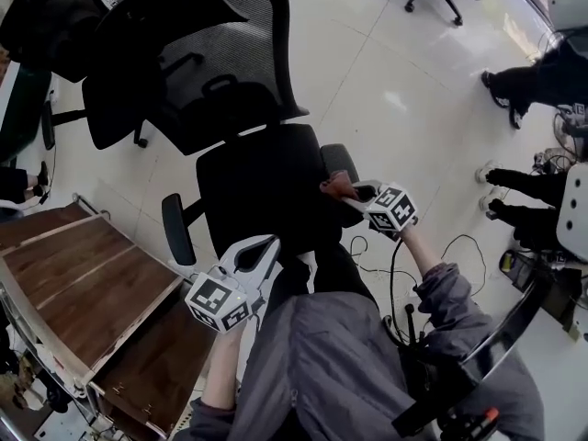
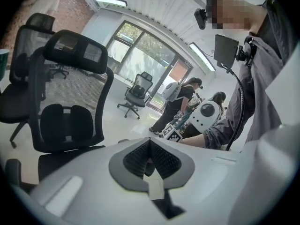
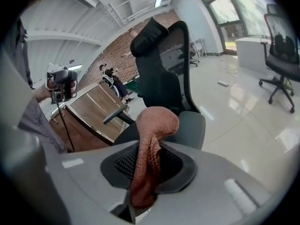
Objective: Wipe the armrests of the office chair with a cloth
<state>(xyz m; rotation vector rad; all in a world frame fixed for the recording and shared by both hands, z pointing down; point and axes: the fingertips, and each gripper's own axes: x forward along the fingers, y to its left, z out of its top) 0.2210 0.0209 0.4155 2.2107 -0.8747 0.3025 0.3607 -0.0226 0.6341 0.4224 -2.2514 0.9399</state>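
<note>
Nearest, the left gripper (image 1: 262,251) hangs just short of the front seat edge of the office chair (image 1: 262,186), its 2 jaws pressed together on nothing. The right gripper (image 1: 356,191) pinches a bunched reddish-brown cloth (image 1: 337,187) at the near end of the chair's armrest (image 1: 338,159) on the person's right; whether cloth and pad touch cannot be told. The chair's other armrest (image 1: 176,230) stands across the seat from the cloth with a wooden table (image 1: 83,283) just beyond it. Behind the chair's mesh back is 1 more black chair (image 1: 55,26), and a bystander's legs (image 1: 528,76) show well off to the chair's right.
</note>
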